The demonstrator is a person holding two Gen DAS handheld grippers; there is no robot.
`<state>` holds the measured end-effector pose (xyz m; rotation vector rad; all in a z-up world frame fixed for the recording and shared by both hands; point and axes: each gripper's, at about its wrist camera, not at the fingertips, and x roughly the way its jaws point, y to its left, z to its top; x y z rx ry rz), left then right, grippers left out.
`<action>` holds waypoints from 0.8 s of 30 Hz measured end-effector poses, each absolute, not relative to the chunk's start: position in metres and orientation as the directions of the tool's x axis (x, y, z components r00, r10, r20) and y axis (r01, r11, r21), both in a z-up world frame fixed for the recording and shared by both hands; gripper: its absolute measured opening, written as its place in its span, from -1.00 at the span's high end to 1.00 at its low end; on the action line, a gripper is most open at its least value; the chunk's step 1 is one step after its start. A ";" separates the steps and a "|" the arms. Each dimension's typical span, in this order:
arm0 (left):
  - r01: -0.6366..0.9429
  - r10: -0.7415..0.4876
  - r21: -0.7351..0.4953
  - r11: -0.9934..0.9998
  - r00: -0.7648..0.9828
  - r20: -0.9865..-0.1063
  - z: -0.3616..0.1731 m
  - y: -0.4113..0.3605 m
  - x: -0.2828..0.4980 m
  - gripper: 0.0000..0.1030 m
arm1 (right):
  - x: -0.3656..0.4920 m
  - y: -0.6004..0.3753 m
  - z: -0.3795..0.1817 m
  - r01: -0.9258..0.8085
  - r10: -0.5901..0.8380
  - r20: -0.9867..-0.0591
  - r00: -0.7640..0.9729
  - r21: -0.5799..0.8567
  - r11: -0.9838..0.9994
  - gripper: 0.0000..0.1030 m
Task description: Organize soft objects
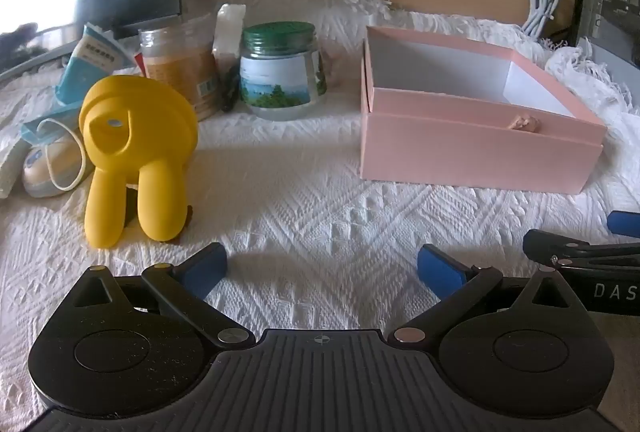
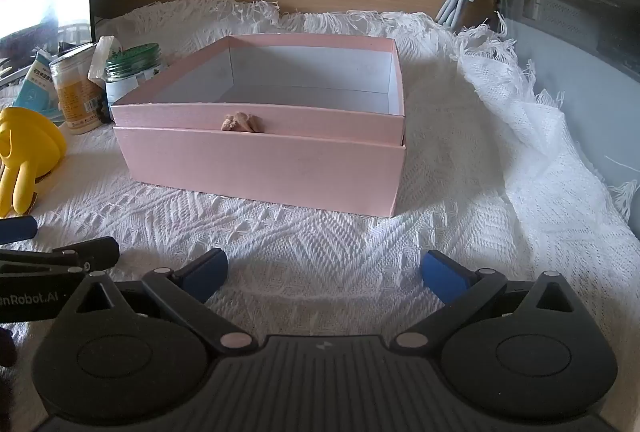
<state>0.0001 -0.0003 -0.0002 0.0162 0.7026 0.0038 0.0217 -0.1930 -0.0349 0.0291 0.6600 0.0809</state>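
Nearest, the left claw point(image 1: 322, 268) and the right claw point(image 2: 324, 272) both stand spread wide with nothing between their blue pads, poised over the white woven cloth point(image 1: 320, 216) that covers the bench. Beyond them sits the open pink box point(image 2: 264, 160), a small pink bow point(image 2: 242, 123) on its front wall. Left of the box stands a yellow soft toy point(image 1: 136, 156) on its two rounded legs. Behind the toy, still left of the box, are a green-lidded glass jar point(image 1: 280, 72) and a clear jar point(image 1: 180, 68).
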 end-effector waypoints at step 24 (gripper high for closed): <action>0.002 0.007 0.013 1.000 0.766 -0.642 0.000 0.000 0.000 -1.00 | 0.022 -0.193 -0.034 -0.066 0.085 -0.611 0.787 0.054 0.996 -1.00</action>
